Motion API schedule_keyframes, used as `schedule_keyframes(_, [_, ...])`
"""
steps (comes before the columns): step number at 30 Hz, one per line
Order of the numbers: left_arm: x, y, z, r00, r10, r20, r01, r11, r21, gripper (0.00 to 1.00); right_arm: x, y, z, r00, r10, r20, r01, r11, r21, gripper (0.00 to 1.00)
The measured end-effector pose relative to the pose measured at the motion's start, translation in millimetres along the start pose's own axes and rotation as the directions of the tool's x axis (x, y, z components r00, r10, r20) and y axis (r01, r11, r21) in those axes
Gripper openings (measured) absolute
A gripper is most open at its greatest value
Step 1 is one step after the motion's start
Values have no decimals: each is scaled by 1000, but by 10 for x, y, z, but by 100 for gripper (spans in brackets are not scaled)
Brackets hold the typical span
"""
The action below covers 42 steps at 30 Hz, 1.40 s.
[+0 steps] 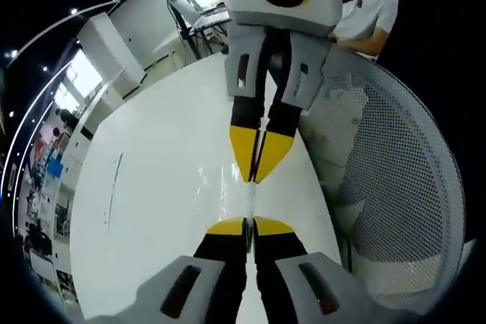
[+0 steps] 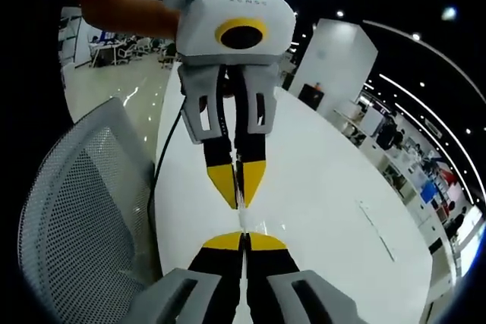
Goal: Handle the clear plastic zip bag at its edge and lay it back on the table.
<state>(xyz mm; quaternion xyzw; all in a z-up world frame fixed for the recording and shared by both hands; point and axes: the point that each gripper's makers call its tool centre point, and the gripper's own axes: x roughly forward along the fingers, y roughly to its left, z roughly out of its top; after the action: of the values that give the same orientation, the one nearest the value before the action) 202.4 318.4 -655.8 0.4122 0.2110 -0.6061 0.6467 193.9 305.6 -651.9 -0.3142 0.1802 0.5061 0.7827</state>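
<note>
while the yellow-tipped left gripper [image 1: 248,224] and yellow-tipped right gripper [image 2: 244,239] faced tip to tip, each pinched one edge of the clear plastic zip bag [image 1: 251,201] stretched between them above the glossy white table [image 1: 159,187].

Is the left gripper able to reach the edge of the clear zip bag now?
Probably yes: the left gripper looks already shut on the clear zip bag, a thin edge stretched to the right gripper opposite, above the white table. Nothing stands between them.
</note>
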Motion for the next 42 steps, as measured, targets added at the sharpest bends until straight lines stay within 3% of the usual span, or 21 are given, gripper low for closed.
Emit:
schedule_keyframes(12, [29, -11, -54, 999, 0, -37, -1, 1000, -9, 0, 6, 33, 15, 1000, 13, 7, -13, 999, 34, 4])
schedule_keyframes(42, [-10, -7, 4, 1000, 5, -24, -6, 999, -32, 0, 74, 45, 113, 999, 40, 22, -40, 999, -3, 5])
